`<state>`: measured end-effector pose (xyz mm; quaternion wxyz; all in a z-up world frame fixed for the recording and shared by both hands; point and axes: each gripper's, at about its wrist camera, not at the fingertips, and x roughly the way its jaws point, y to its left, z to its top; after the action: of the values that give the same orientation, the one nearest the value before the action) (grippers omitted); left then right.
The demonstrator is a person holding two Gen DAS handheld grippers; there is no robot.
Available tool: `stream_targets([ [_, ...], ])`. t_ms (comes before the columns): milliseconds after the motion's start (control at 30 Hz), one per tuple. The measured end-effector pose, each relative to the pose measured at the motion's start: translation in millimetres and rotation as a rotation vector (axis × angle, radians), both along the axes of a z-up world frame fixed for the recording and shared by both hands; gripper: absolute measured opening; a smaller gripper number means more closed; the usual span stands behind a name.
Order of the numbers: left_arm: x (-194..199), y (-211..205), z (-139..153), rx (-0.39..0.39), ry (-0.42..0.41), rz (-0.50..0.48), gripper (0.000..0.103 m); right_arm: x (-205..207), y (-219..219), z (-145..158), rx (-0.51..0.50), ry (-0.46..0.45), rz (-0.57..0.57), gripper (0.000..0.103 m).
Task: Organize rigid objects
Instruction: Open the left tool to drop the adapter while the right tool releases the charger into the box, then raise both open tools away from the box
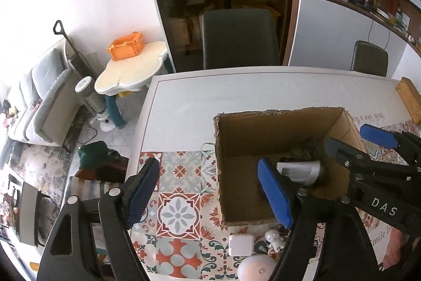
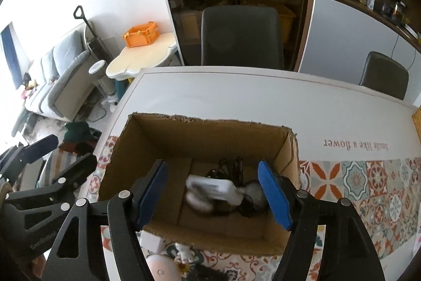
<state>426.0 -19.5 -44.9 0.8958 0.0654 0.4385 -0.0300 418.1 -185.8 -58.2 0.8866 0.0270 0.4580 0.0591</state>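
Observation:
An open cardboard box [image 2: 210,138] stands on the white table, partly on a patterned mat [image 1: 179,175]. Inside lie a white and grey device [image 2: 210,188], blurred in the right wrist view, and dark cables [image 2: 231,167]. My right gripper [image 2: 213,198] hangs open over the box, its blue pads on either side of the device and clear of it. My left gripper [image 1: 208,192] is open too, one finger over the mat and the other over the box's left half, holding nothing. In front of the box lie a white square block [image 1: 240,244], a small white figurine [image 1: 275,238] and a pale round object [image 1: 256,269].
The table's left edge [image 1: 143,123] drops to the floor with clothes and a sofa beyond. A dark chair [image 1: 239,38] stands at the far side, another [image 1: 369,58] at the far right. A woven wooden box [image 1: 409,99] sits at the table's right end.

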Motion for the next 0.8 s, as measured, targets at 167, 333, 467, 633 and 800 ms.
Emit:
stream_targets([
  [167,-13.8,-2.9,6.8,-0.004,-0.023,-0.012,0.085,-15.1,-7.2,6.5,0.015,-0.014,-0.022,0.071],
  [333,-34.0,-5.7,13.6,-0.004,-0.047,-0.024,0.087,-37.2,-11.5,15.1,0.011,-0.042,-0.032,0.071],
  [467,-49.1,-9.5,17.2,-0.010,-0.055,-0.039,0.089,-53.4,-17.1,21.3,0.019,-0.057,-0.040,0.071],
  [633,-68.7,-11.4,20.9,-0.012,-0.063,-0.055,0.089,-76.8,-23.9,24.3,0.045,-0.064,-0.042,0.071],
  [800,-87.4,-15.1,17.7,-0.002,-0.063,-0.063,0.090,-98.0,-27.4,22.1,0.054,-0.062,-0.053,0.071],
])
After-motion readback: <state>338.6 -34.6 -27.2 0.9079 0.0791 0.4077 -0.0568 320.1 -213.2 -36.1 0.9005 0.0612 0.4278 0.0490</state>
